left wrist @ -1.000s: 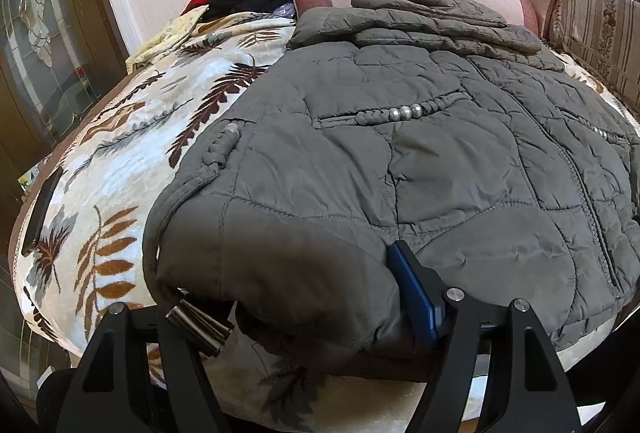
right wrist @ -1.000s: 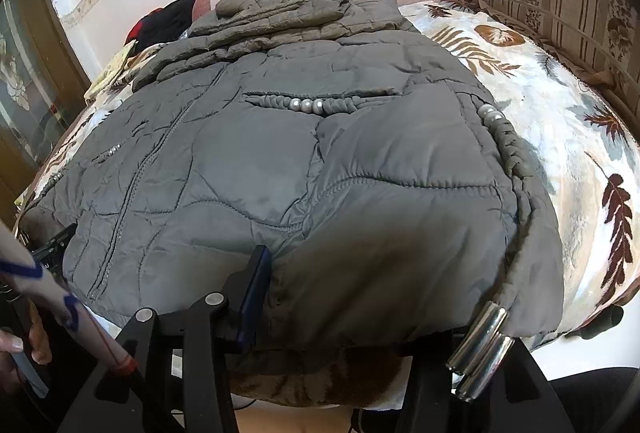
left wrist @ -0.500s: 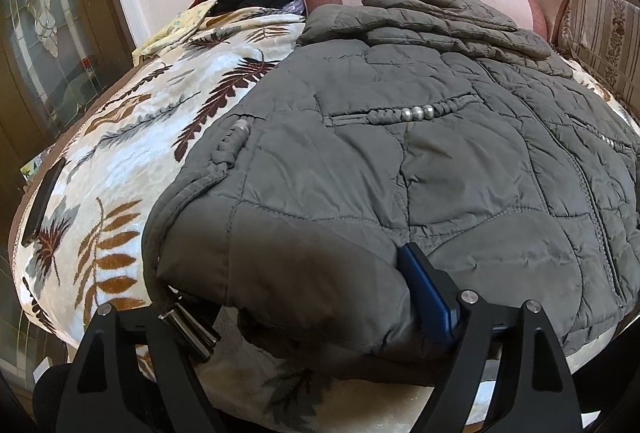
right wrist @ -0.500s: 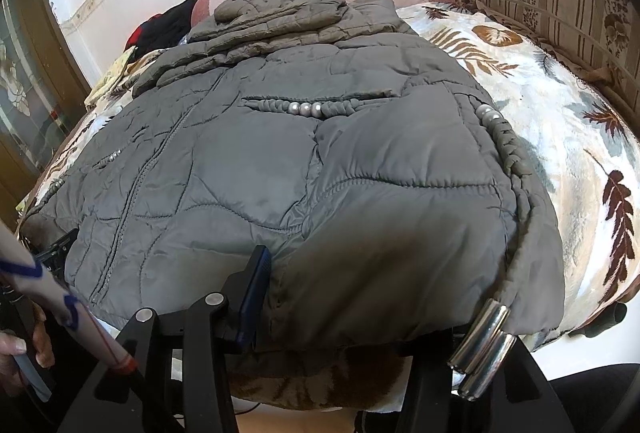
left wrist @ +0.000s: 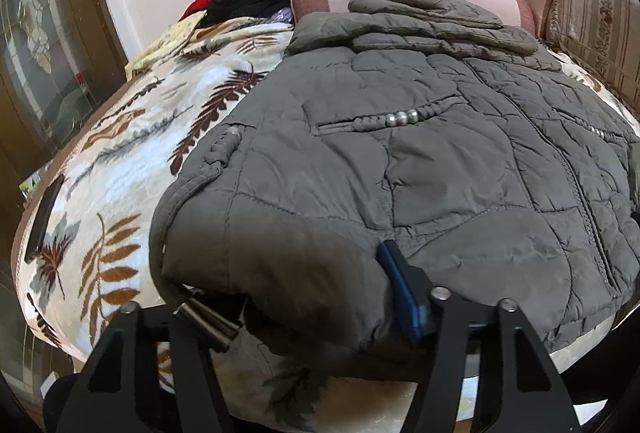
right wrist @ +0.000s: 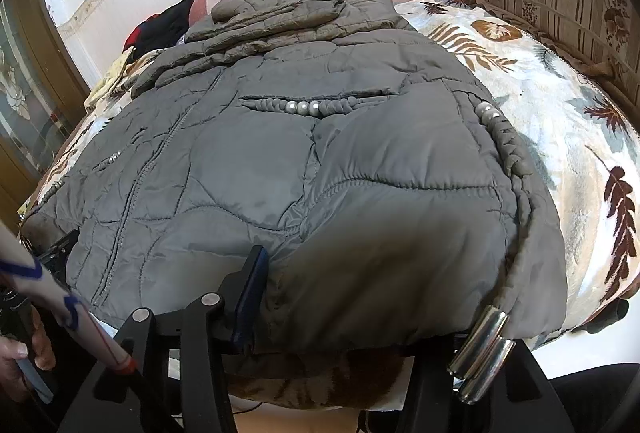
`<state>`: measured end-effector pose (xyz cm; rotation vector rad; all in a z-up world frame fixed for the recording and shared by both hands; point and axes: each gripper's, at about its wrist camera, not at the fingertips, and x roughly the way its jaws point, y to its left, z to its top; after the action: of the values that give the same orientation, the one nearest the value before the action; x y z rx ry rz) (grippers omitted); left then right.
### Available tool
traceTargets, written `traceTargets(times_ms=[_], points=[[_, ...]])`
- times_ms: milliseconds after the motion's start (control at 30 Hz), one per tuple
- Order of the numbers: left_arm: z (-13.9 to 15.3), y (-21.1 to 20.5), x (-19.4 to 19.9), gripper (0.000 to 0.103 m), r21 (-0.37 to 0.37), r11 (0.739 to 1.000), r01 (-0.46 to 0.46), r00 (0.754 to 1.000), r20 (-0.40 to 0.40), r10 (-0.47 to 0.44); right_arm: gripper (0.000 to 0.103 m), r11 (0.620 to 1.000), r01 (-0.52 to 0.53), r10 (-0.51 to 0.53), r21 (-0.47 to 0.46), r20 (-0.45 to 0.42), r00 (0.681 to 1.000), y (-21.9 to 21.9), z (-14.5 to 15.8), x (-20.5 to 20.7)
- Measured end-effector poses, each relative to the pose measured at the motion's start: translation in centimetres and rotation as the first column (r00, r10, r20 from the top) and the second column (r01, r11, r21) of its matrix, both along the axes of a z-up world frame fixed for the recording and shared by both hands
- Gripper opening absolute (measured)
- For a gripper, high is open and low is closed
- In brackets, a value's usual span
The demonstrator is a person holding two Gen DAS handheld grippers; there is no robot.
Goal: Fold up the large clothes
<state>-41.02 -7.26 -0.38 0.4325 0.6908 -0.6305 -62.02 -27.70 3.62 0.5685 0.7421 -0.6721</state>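
The grey quilted jacket (left wrist: 420,169) lies flat on the leaf-print blanket (left wrist: 120,161). Left gripper (left wrist: 316,297) at 6 o'clock: jaws closing, hem bunched between them. Right gripper (right wrist: 352,309) at 6 o'clock clamps the hem.

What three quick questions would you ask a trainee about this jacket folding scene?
1. True or false: the jacket lies on a plain white sheet.
2. In the right wrist view, what hangs at the jacket's near right corner? A) metal cord tips B) a price tag C) a belt buckle
3. What shiny trim sits in the middle of the pocket opening?

Key: 1. False, it lies on a leaf-patterned blanket. 2. A. 3. A short row of beads.
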Motion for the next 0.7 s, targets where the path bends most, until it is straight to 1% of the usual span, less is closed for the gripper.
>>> traceTargets(times_ms=[33,200,500,567,633,700], points=[[0.08,-0.01,-0.1,0.051,-0.001,1.0,0.003,1.0,0.007,-0.003,0.057,1.0,-0.001,0.001,0.0,-0.001,1.0,-0.05,-0.01,-0.01],[0.26,-0.08,-0.26,0.044,0.003,1.0,0.014,1.0,0.021,-0.014,0.059,1.0,-0.002,0.002,0.001,-0.008,1.0,-0.22,-0.03,-0.03],[0.25,-0.14,-0.34,0.043,0.007,1.0,0.016,1.0,0.026,-0.016,0.06,1.0,-0.001,0.001,0.001,-0.005,1.0,-0.24,0.09,-0.23],[0.25,-0.16,-0.4,0.043,0.007,1.0,0.016,1.0,0.025,-0.016,0.056,1.0,-0.001,0.001,-0.007,0.0,1.0,-0.18,0.24,-0.33],[0.27,-0.14,-0.34,0.043,0.007,1.0,0.017,1.0,0.026,-0.017,0.045,1.0,-0.002,0.002,-0.021,0.007,1.0,-0.05,0.5,-0.49],[0.29,-0.15,-0.36,0.042,0.007,1.0,0.017,1.0,0.027,-0.017,0.039,0.999,0.0,0.0,-0.039,0.011,1.0,0.09,0.77,-0.62]])
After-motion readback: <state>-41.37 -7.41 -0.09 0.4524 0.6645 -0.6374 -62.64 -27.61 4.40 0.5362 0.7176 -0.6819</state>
